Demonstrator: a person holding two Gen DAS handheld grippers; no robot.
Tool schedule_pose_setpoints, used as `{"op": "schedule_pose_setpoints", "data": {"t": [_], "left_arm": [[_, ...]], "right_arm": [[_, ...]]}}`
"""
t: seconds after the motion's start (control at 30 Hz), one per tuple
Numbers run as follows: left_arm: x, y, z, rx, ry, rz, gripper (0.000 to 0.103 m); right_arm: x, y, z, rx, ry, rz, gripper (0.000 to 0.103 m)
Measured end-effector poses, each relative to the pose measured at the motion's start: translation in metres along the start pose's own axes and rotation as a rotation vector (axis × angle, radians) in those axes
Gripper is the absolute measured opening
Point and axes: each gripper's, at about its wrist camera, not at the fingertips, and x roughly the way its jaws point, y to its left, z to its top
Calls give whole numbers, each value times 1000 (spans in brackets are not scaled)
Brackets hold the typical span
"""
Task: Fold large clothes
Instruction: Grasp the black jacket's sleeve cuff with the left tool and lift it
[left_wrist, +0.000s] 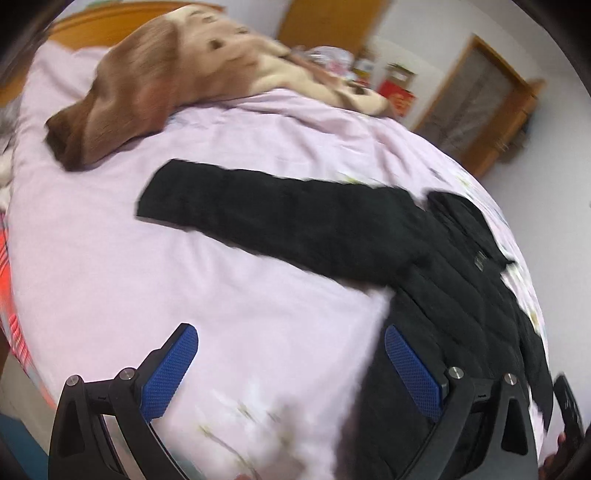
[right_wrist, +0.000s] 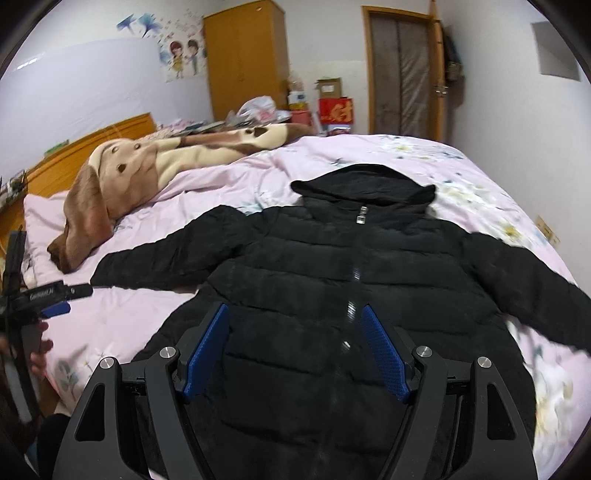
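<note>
Black jacket (right_wrist: 332, 266) spread flat on the bed (right_wrist: 229, 177), both tongs apart and empty.

Left wrist view: the left tongs (left_wrist: 291, 373) stand wide apart above the pink bedcover (left_wrist: 184, 277); the jacket body is under the right finger (left_wrist: 413, 373), one sleeve (left_wrist: 280, 218) stretches ahead of them. Right wrist view: the right tongs (right_wrist: 295, 350) stand apart over the jacket front, its zipper (right_wrist: 354, 277) near the right finger, the hood (right_wrist: 365, 184) ahead. The brown blanket (right_wrist: 110, 199) lies far ahead to the left.
</note>
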Motion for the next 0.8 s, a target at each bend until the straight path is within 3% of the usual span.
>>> {"op": "schedule_pose_setpoints", "data": {"t": [0.23, 0.47, 0.63, 0.8], "left_arm": [[66, 54, 53, -112, 50, 66, 102], [128, 89, 76, -304, 142, 8, 102], [153, 99, 87, -447, 98, 17, 101], [164, 97, 94, -515, 48, 25, 99]], "right_arm": [[50, 29, 16, -72, 38, 72, 74], [84, 57, 15, -126, 73, 117, 74], [100, 69, 11, -162, 108, 135, 74], [106, 69, 15, -159, 95, 115, 74]]}}
